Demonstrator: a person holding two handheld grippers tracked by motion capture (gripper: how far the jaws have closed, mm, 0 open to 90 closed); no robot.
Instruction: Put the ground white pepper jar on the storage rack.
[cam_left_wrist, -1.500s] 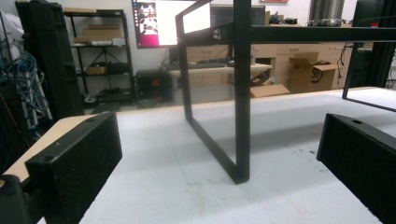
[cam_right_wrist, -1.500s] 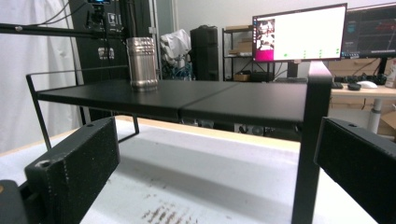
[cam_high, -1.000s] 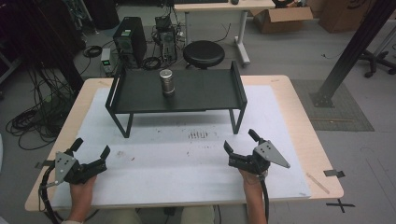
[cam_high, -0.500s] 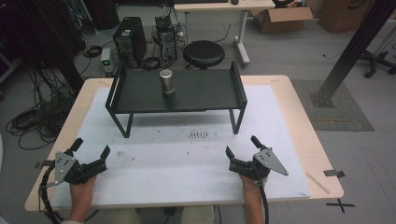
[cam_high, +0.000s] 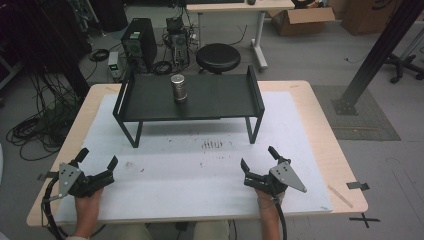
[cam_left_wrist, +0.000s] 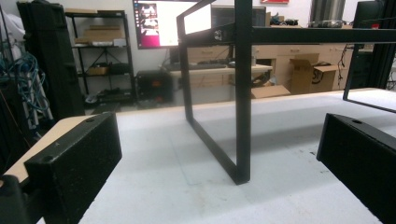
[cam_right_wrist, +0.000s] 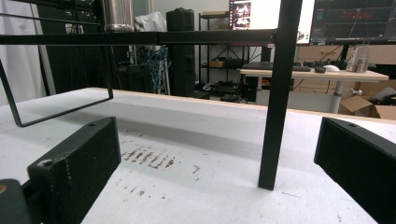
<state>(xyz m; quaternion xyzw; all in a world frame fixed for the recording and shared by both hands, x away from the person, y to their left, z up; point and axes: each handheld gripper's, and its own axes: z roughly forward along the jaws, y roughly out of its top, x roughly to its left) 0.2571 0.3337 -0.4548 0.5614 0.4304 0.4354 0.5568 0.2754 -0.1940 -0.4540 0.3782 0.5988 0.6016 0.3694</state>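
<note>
Work looks barely begun: the metal can (cam_high: 178, 87) stands upright and untouched on the black shelf (cam_high: 220, 100) at twelve o'clock, while the left gripper (cam_high: 96, 170) and right gripper (cam_high: 258, 159) rest at the table's near edge, jaws spread, holding nothing.

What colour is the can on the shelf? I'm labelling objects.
Silver metal can, clearest in the high view.

A silver metal can (cam_high: 178, 87) stands upright on the black shelf (cam_high: 220, 97), left of its middle, near the back edge.
</note>
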